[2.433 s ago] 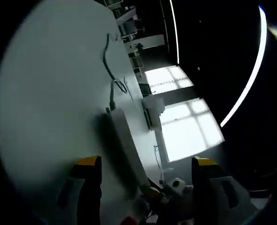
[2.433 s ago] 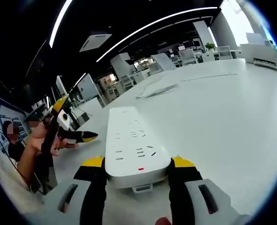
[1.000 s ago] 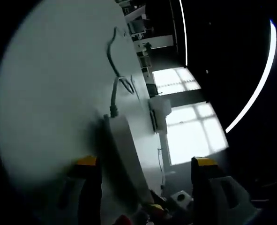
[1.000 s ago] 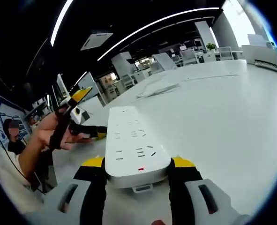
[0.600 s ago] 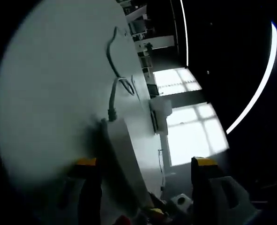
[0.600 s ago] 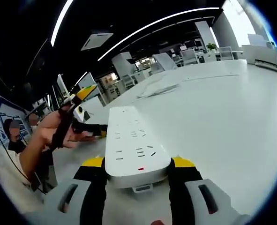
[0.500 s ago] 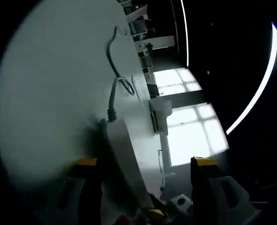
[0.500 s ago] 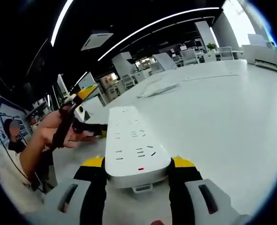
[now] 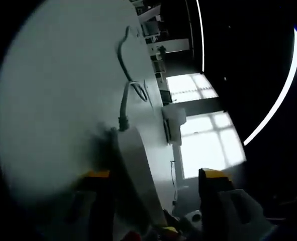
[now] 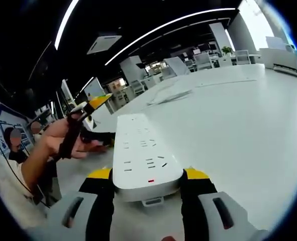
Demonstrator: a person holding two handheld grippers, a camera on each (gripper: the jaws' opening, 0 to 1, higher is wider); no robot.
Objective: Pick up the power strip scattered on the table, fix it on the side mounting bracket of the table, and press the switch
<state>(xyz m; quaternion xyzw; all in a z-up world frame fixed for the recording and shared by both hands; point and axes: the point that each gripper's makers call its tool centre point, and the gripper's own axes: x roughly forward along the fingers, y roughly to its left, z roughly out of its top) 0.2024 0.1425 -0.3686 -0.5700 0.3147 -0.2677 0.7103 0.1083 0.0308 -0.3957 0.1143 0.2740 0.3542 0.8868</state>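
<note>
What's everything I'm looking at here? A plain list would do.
Power strip: one, white, on the table, its near end between the right gripper's jaws.
Cord: one, grey, running from the strip's far end across the table.
Table: one, white, large.
Desks and chairs: several, pale, far across the room.
Ceiling lights: long white strips overhead.
Windows: bright, beyond the table edge.
Right gripper: grey with yellow tips, shut on the power strip.
Left gripper: yellow-tipped, open beside the strip.
Hand: one, holding the left gripper.
</note>
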